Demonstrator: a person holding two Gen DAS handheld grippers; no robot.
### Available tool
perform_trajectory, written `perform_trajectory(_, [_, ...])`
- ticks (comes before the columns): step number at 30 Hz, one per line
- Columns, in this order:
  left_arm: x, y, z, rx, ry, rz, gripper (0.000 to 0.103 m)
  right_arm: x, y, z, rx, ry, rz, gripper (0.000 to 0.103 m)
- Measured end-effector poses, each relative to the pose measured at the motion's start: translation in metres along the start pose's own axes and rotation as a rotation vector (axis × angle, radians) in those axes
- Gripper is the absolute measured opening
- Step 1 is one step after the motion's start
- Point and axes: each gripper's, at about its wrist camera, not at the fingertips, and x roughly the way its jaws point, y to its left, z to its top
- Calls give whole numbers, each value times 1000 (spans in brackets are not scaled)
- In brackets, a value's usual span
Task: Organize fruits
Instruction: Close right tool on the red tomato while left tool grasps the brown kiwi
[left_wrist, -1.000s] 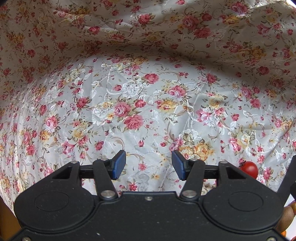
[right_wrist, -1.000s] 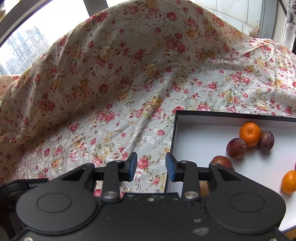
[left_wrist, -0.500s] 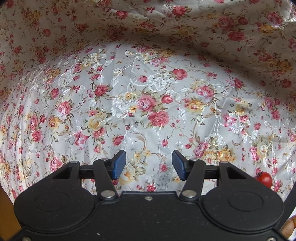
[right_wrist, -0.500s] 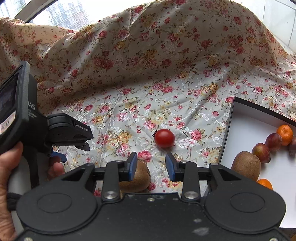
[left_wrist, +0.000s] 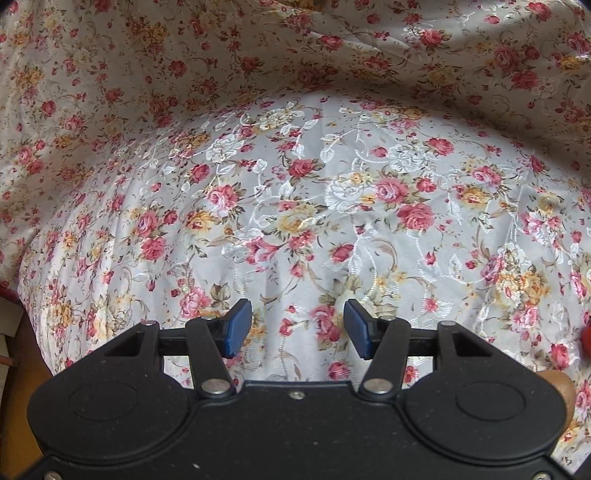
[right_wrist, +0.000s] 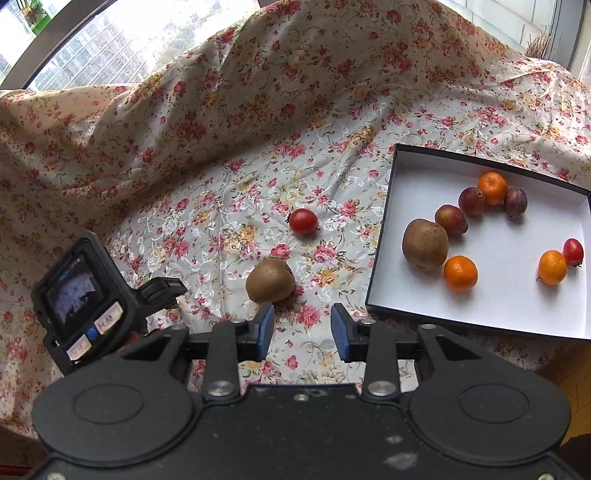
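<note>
Right tool (right_wrist: 302, 330) swung back, kiwi (right_wrist: 269, 280) and tomato (right_wrist: 303, 221) on floral cloth (right_wrist: 229, 155), both tools parted, empty, window behind.

Two kiwis (right_wrist: 270, 280) (right_wrist: 425, 244), two cherry tomatoes (right_wrist: 303, 221) (right_wrist: 573, 251), three tangerines (right_wrist: 492, 188) (right_wrist: 460, 273) (right_wrist: 552, 267), three plums (right_wrist: 471, 201) (right_wrist: 516, 202) (right_wrist: 450, 219), one box (right_wrist: 480, 325), one floral cloth (right_wrist: 221, 155).
</note>
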Motion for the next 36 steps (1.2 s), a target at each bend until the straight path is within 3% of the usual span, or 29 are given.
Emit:
perform_trajectory(4, [-13, -4, -4, 38, -76, -8, 62, -29, 7, -5, -29, -39, -3, 37])
perform_trajectory(8, [-17, -4, -2, 45, -49, -44, 62, -38, -1, -9, 9, -63, 36, 37])
perform_trajectory(12, [-16, -8, -1, 54, 12, -100, 62, -17, -8, -17, 49, -40, 55, 37])
perform_trajectory(16, [-18, -20, -2, 135, 22, -122, 62, 18, -6, -34, -19, 14, 38, 37])
perform_trajectory(20, [-23, -23, 5, 168, 44, -217, 62, 49, -12, -47, -62, 49, 24, 37])
perform_trajectory(22, [-25, -24, 8, 187, 40, -225, 62, 63, -16, -49, -77, 62, 10, 37])
perform_trajectory(30, [-25, -22, 14, 284, 26, -328, 61, 86, 1, -10, -121, -18, 52, 37])
perform_trajectory(36, [-20, -15, 20, 347, 18, -385, 61, 118, 3, 39, -26, -61, 69, 37])
